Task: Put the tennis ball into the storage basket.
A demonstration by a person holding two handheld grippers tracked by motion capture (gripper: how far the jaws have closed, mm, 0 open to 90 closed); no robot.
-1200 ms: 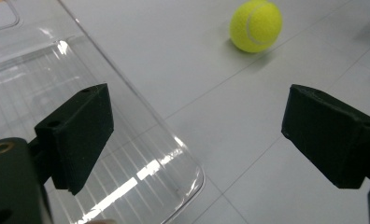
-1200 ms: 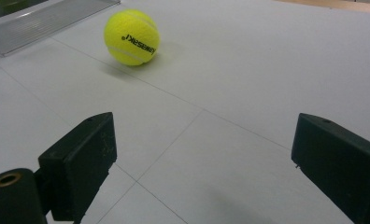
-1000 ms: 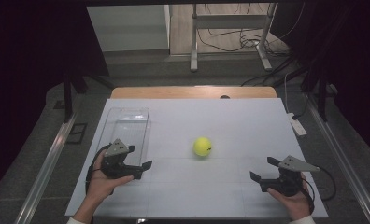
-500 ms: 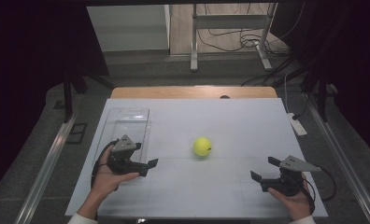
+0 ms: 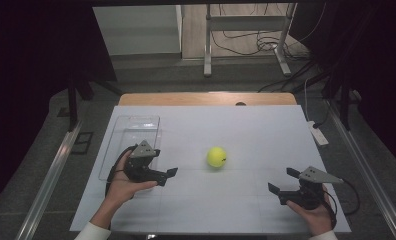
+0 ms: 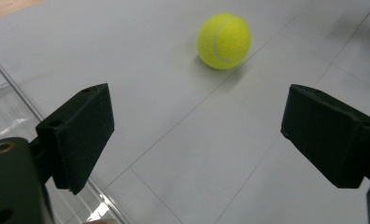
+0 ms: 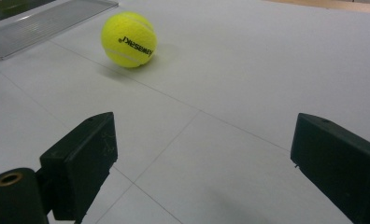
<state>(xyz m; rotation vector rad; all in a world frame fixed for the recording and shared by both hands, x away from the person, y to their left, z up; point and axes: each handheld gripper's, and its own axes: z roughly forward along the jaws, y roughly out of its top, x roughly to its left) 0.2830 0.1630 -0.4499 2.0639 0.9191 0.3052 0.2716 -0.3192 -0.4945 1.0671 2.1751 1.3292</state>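
Note:
A yellow tennis ball point(image 5: 216, 157) lies alone near the middle of the white table sheet point(image 5: 246, 130). To its left, over the near end of a clear plastic tray point(image 5: 131, 137), my left gripper point(image 5: 166, 176) points at the ball, open, nothing between its jaws. In the left gripper view the ball point(image 6: 224, 41) sits ahead, beyond the black fingers point(image 6: 82, 133). My right gripper point(image 5: 282, 181) rests near the front right of the sheet, open and empty. The right gripper view has the ball point(image 7: 129, 39) far ahead on the left.
The clear tray point(image 7: 43, 25) lies along the sheet's left side. A white power strip point(image 5: 318, 132) sits off the right edge. A wooden table edge point(image 5: 206, 98) runs behind the sheet, with stand legs and cables on the floor beyond.
My left gripper has moved right and slightly away from the person, closer to the ball. The right gripper and the ball have stayed put.

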